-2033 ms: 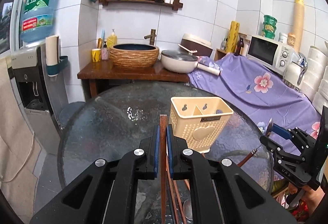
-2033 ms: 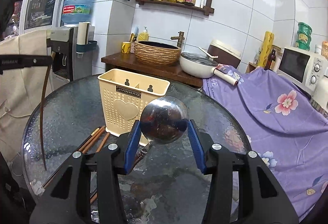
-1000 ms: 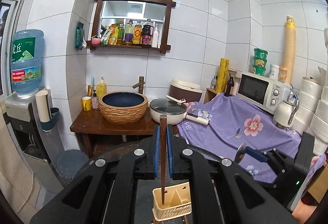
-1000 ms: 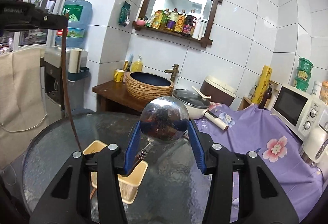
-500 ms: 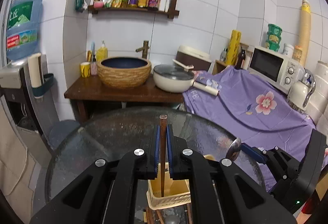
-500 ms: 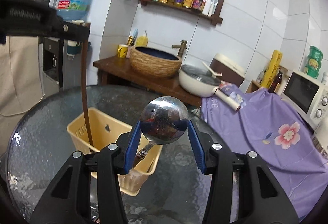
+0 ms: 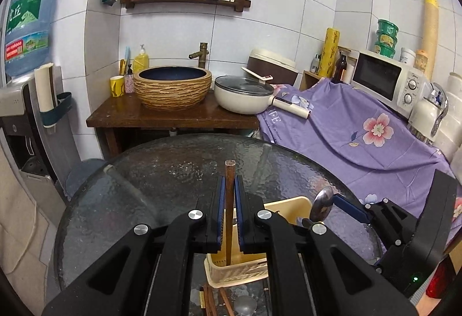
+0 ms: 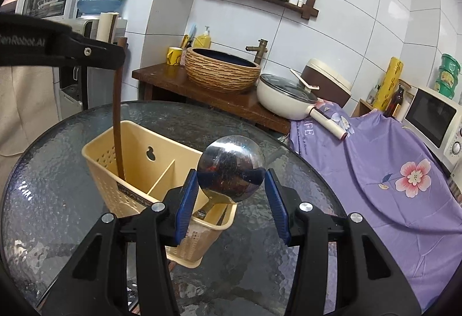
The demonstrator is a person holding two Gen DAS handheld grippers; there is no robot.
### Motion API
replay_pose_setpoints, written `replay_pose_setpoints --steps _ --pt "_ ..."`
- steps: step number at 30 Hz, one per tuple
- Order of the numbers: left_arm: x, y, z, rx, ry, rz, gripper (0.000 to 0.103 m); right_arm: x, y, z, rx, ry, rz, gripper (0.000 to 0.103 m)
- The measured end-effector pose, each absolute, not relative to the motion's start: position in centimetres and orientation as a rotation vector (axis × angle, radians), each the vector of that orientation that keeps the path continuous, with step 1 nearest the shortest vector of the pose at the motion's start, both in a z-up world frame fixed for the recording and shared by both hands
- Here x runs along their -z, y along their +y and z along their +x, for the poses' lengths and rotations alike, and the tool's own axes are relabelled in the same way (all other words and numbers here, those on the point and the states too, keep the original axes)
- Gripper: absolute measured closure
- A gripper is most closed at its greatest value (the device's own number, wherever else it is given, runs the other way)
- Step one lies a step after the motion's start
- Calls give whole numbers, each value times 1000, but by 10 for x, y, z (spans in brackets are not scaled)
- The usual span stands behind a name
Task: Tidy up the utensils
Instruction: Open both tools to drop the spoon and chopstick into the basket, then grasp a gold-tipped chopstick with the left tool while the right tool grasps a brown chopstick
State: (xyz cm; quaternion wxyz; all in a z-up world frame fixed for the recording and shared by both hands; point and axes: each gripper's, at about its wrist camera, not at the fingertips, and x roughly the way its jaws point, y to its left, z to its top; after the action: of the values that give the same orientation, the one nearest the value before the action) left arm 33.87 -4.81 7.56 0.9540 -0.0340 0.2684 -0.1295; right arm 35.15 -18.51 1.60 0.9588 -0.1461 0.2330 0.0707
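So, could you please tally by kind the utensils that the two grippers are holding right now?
Chopstick: 1, in the left gripper, lower end inside the holder
Spoon: 1, in the right gripper
Total: 2

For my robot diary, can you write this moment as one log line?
left gripper: chopstick in holder | right gripper: spoon over holder

Caddy [image 8: 150, 171] on table [image 8: 57, 200]; chopstick [image 8: 117, 125] in left compartment.
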Motion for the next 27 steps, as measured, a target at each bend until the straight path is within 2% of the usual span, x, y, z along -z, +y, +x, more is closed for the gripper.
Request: replay_pose_setpoints --steps 1,2,3,4,9,10,15,19,24,27 --pt "-75 -48 338 269 548 -72 89 -16 -186 351 -146 469 -291 50" --pt "-76 -47 336 270 543 -74 76 -17 -186 350 -148 463 -291 46" --pt "-76 -46 332 270 533 -77 60 -17 -186 346 -146 448 -293 38" --pt "-77 -46 328 269 522 -78 53 -19 -186 341 -143 430 -295 33" --pt "-75 -35 297 252 456 -83 15 -26 -190 313 -129 382 -270 31" --pt "-73 -33 291 249 452 -82 13 -26 -191 306 -126 383 -261 30" --pt "-38 -22 263 203 508 -25 12 -4 -197 276 -145 462 -215 29" --pt "8 -4 251 140 610 -27 16 38 -198 266 -173 624 -161 29" --pt "66 16 243 94 764 -93 43 90 -193 263 -177 797 -71 38" --pt "87 16 240 94 819 -82 52 109 -186 261 -166 840 -73 41"
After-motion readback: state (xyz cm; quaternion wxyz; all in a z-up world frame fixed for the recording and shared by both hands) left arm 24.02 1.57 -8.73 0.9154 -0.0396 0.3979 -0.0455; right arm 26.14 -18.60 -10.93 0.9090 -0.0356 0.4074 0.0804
